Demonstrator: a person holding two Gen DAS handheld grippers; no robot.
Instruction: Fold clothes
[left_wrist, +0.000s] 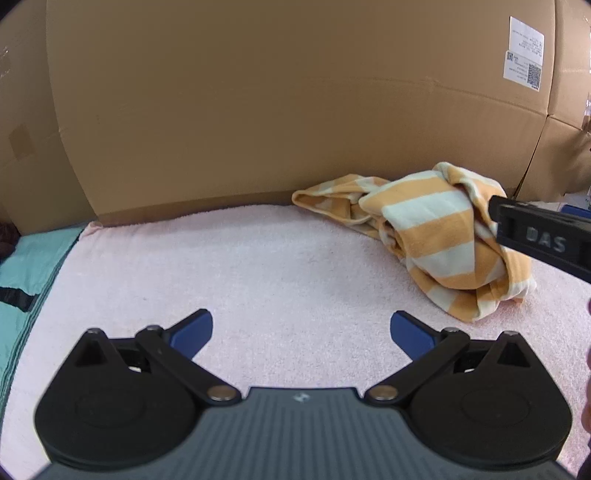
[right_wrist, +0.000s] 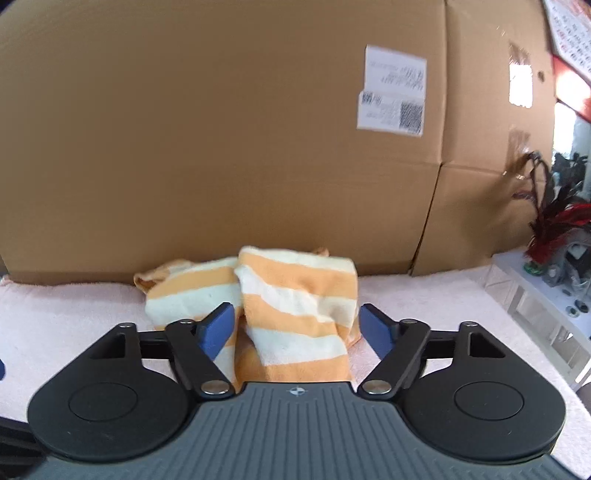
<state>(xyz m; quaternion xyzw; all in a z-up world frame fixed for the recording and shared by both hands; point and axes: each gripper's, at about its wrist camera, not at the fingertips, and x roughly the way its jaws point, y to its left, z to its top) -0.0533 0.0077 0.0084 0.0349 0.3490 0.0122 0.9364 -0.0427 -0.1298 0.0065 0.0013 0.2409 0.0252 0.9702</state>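
Nothing is folded yet: the one striped garment (right_wrist: 295, 314), orange and cream, lies crumpled in a heap on the pink towel (left_wrist: 258, 266), right of centre in my left view, close against the big cardboard box (left_wrist: 258, 92). In my right view it fills the lower middle. My right gripper (right_wrist: 297, 326) has its blue pads on either side of a bunched fold, jaws partly apart, not pressing as far as I can see. My left gripper (left_wrist: 301, 332) hangs wide over bare towel, holding nothing. Everything remains: spread it flat, then fold. Count: one garment, one towel, two grippers.
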